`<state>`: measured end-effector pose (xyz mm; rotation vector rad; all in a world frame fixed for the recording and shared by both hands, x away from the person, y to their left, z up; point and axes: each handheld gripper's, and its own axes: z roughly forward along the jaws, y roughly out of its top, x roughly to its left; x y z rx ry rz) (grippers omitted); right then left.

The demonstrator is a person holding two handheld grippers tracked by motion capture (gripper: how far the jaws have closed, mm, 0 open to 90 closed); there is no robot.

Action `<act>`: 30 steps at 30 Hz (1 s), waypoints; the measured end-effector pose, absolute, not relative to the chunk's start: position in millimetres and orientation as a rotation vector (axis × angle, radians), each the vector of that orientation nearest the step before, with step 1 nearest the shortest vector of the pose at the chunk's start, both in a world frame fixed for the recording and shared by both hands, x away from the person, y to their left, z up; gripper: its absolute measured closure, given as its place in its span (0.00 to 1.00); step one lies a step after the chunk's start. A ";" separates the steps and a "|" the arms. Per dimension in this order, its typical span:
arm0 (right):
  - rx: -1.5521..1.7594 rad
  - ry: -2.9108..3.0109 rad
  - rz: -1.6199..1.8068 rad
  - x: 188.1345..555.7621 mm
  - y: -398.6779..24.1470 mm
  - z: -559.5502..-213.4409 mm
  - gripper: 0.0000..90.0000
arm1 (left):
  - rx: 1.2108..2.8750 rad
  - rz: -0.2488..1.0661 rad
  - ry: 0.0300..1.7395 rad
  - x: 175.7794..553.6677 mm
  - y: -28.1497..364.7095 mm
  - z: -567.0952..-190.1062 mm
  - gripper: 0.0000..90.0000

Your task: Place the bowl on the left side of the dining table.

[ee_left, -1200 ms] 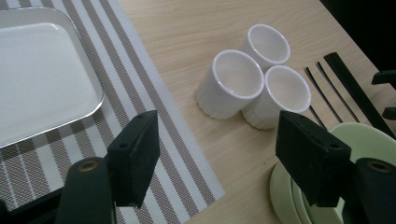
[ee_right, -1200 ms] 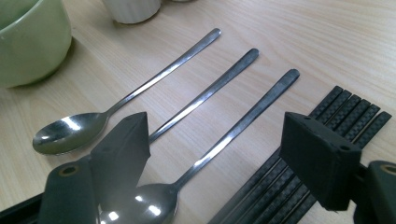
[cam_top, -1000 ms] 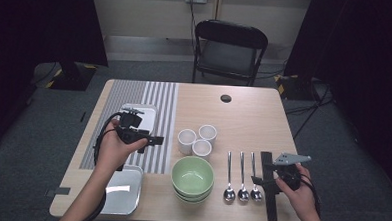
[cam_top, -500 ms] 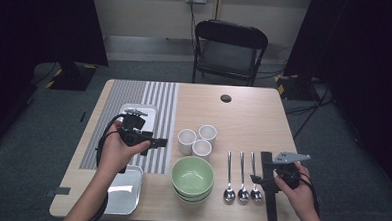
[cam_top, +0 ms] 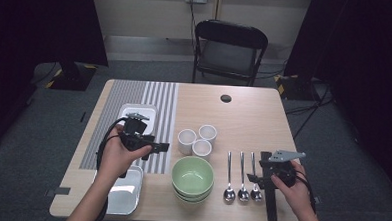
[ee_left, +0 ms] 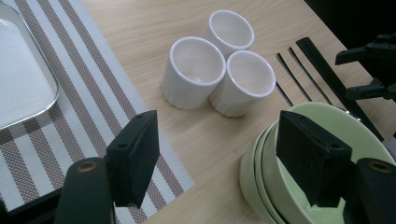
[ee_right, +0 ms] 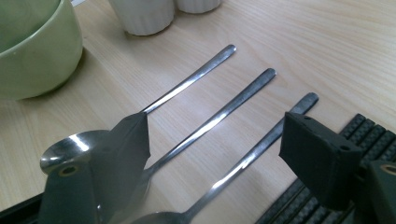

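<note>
The cups (ee_left: 219,70) are sitting ahead of the open left gripper (ee_left: 229,163), which is likely needing to reach and close on one, while the open right gripper (ee_right: 224,163) is hovering over the spoons (ee_right: 219,116).

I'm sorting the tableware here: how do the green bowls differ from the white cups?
The glazed pale green bowls are wide, shallow and nested in one stack; the small white ceramic cups are narrower, taller for their width, and stand singly, huddled side by side in a cluster of three. The bowls sit nearer the table's front edge, the cups farther back. Both sets stand upright, look empty, and rest on the bare wood.
</note>
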<state>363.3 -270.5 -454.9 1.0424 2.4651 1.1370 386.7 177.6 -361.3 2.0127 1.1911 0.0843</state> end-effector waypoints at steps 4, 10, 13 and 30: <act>1.035 2.472 1.137 365.1 -267.0 -455.1 0.26 | 2.011 0.080 1.187 384.5 176.0 -363.4 0.34; 1.026 2.479 1.141 366.4 -264.5 -455.0 0.26 | 2.023 0.070 1.181 380.5 170.9 -368.2 0.33; 1.018 2.479 1.142 367.4 -264.1 -455.1 0.26 | 2.027 0.061 1.175 379.7 167.4 -371.9 0.33; 1.015 2.481 1.131 368.6 -263.3 -455.2 0.26 | 2.017 0.028 1.162 376.9 157.7 -379.8 0.33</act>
